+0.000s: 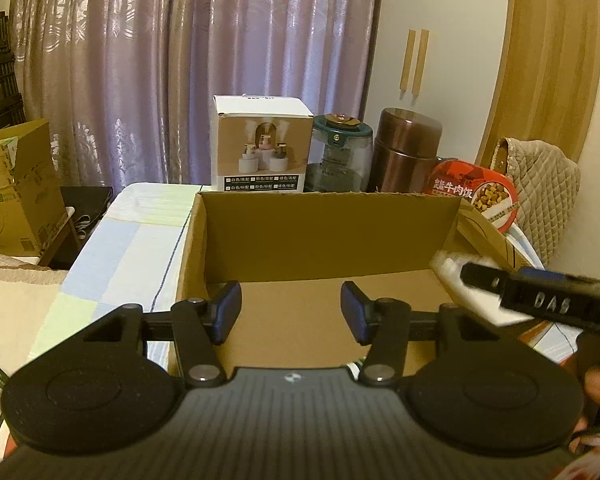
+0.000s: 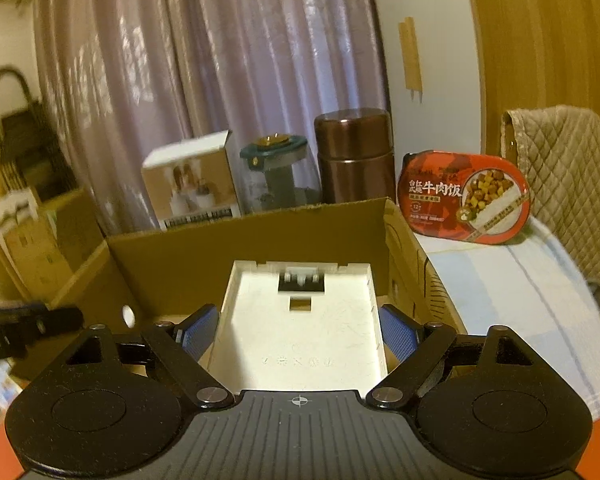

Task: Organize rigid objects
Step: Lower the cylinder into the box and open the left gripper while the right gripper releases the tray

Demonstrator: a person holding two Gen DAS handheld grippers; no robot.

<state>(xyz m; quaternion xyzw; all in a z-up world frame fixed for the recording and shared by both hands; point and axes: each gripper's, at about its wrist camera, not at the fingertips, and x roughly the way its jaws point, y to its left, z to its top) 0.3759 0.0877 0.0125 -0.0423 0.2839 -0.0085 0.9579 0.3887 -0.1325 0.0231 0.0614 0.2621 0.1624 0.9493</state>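
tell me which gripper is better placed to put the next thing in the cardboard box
Right. The right gripper already grips the white plastic tray above the cardboard box; the left gripper is open and empty.

Red oval meal tray lid (image 2: 466, 198): large white Chinese characters "牛肉饭" beside a picture of diced meat and rice; the smaller print beneath is too fine to read.
Same lid, left wrist view (image 1: 474, 196): "牛肉饭" again, partly cut off by the cardboard box wall.
Black body of the right claw (image 1: 550, 300): raised letters, blurred, probably "DAS".
White and tan cardboard product carton (image 1: 262, 142): a row of checkbox labels along its base, seemingly "白色/高配" and similar.
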